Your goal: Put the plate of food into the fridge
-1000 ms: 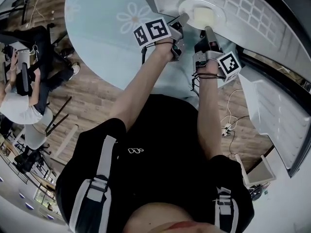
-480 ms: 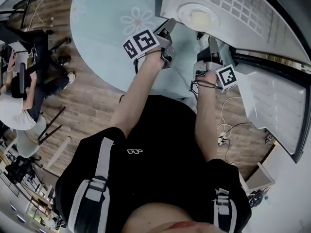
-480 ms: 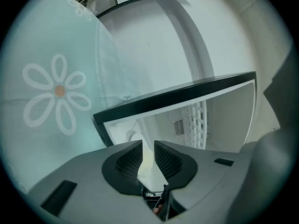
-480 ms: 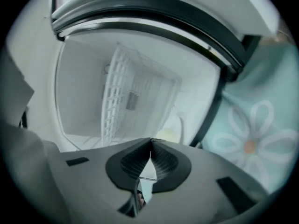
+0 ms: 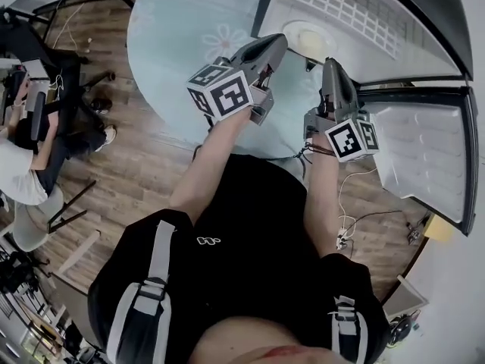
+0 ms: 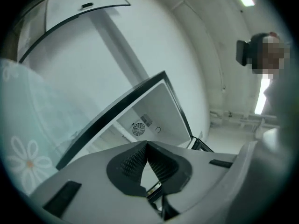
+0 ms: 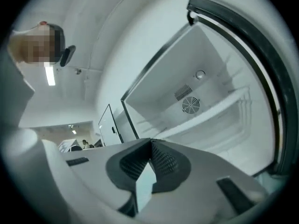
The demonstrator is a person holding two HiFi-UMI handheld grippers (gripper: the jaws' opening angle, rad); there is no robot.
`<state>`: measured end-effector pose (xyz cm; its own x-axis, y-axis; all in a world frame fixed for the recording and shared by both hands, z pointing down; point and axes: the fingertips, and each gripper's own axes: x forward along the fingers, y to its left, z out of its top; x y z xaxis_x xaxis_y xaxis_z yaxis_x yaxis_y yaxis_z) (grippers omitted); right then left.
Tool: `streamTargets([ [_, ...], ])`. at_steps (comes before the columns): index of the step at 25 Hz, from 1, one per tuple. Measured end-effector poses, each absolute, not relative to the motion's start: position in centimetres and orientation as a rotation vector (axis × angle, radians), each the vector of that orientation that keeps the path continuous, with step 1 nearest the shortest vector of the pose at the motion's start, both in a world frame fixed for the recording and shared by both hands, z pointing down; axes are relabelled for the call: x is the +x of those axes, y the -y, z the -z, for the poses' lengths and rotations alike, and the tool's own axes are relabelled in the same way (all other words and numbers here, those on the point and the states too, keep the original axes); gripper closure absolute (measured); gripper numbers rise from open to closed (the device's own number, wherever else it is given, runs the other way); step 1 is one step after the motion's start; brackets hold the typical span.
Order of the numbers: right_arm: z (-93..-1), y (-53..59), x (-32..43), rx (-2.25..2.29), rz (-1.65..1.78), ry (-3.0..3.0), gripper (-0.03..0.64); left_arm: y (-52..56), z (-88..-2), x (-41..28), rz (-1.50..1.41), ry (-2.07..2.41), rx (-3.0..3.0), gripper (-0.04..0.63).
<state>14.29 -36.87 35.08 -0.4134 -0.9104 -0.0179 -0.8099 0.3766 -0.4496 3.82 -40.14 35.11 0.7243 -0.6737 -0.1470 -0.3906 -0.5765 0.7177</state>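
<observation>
The white plate of food [image 5: 309, 40] rests on a wire shelf [image 5: 356, 14] inside the open fridge. Neither gripper touches it. In the head view my left gripper [image 5: 281, 43] hangs just left of the plate, its tips raised. The left gripper view shows that gripper [image 6: 146, 145] shut, pads together with nothing between them, facing the fridge's back wall and fan [image 6: 138, 129]. My right gripper [image 5: 331, 64] is a little below and right of the plate. In its own view the right gripper [image 7: 150, 142] is shut and empty too, aimed into the fridge cavity [image 7: 196, 97].
The fridge door [image 5: 424, 158] stands open at the right, its shelves facing me. A round light-blue table with daisy print [image 5: 182, 44] sits left of the fridge. A seated person [image 5: 23, 165] is at the far left on the wooden floor.
Both grippers let go of the plate and drew back from it towards me, tilting upward. The plate stays on the fridge shelf. The left jaws closed.
</observation>
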Motion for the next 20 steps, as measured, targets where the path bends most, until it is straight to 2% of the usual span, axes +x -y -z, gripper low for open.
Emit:
streamTargets([
  [10,-28.8,33.6,12.3,-1.563,0.178,-2.543,0.618,35.0,-29.5,4.4,0.147,1.259,2.803,0.603],
  [20,-30.4,32.1,12.1,-1.693,0.099,-2.638,0.618,33.5,-30.6,4.9,0.105,1.309,2.821,0.603],
])
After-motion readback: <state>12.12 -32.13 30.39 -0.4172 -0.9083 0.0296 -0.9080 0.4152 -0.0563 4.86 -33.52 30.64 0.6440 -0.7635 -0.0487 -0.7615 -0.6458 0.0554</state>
